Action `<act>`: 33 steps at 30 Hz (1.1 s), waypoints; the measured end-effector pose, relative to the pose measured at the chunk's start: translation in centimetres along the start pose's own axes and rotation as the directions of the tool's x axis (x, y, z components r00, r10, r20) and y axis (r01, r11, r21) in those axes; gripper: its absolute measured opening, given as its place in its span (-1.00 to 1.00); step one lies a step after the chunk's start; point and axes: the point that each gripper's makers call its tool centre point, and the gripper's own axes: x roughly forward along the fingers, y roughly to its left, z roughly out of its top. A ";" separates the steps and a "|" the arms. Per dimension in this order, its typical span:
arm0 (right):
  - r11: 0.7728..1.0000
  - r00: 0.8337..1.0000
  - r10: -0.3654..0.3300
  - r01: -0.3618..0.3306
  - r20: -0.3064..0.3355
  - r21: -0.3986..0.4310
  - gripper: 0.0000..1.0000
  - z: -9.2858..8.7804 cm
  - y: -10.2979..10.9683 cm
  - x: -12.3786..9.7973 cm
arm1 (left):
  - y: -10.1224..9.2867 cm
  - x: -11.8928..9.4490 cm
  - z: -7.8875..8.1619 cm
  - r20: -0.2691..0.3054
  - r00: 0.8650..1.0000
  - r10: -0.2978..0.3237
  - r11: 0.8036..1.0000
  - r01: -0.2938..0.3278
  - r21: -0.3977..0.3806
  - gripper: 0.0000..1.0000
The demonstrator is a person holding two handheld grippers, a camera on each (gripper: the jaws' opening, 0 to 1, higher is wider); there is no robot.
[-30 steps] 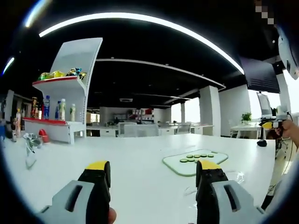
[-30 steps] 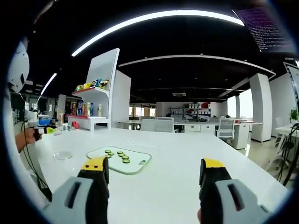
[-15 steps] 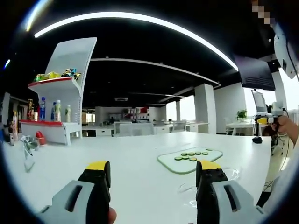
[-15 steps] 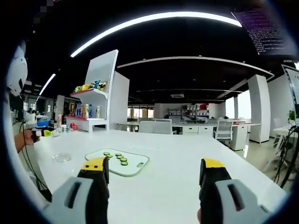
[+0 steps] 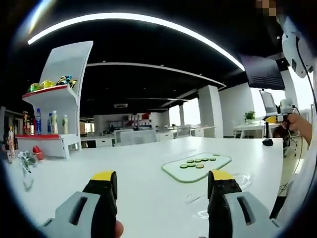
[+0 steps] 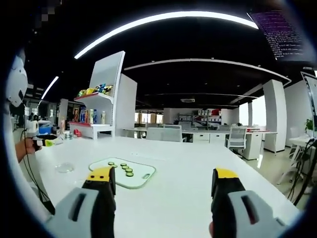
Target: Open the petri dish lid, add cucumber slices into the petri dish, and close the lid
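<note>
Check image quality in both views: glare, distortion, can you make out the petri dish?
Left gripper view: ceiling light strip bows from fisheye; petri dish only a faint glassy glint beside the cutting board. Right gripper view: same bowing; dish small, low-contrast on the white table; cucumber slices sharp.

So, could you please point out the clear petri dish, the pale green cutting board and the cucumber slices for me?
Clear round petri dish (image 6: pixel 64 168), right gripper view, centre of its lid.
Pale green cutting board (image 6: pixel 144 172), right gripper view, bare right part.
Green cucumber slices (image 5: pixel 197 162), left gripper view, middle of the cluster.

cucumber slices (image 5: pixel 197 162) on board (image 5: pixel 174 173), jaws apart
</note>
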 end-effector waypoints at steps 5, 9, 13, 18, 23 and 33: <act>0.999 0.999 0.041 -0.041 -0.008 -0.021 0.56 1.0 0.9 0.8 | -1.0 0.2 0.1 -0.004 0.999 -0.041 0.999 0.041 0.000 0.49; 0.995 0.995 0.100 -0.101 -0.016 -0.025 0.56 1.8 2.2 1.9 | -1.6 0.2 0.2 -0.003 0.998 -0.065 0.998 0.065 -0.008 0.49; 0.989 0.989 0.141 -0.143 -0.038 -0.038 0.54 2.3 3.0 3.1 | -1.9 0.3 0.1 -0.012 0.996 -0.084 0.996 0.084 -0.008 0.49; 0.983 0.983 0.174 -0.176 -0.059 -0.043 0.52 3.0 3.7 4.7 | -2.1 0.6 0.0 -0.018 0.995 -0.097 0.995 0.097 -0.008 0.49; 0.969 0.969 0.217 -0.228 -0.113 -0.090 0.49 3.2 5.5 6.8 | -2.2 0.7 -0.1 -0.018 0.994 -0.108 0.994 0.108 -0.010 0.49; 0.946 0.947 0.282 -0.301 -0.151 -0.120 0.47 3.1 8.7 9.6 | -2.7 0.5 -0.2 -0.021 0.991 -0.130 0.991 0.130 -0.014 0.49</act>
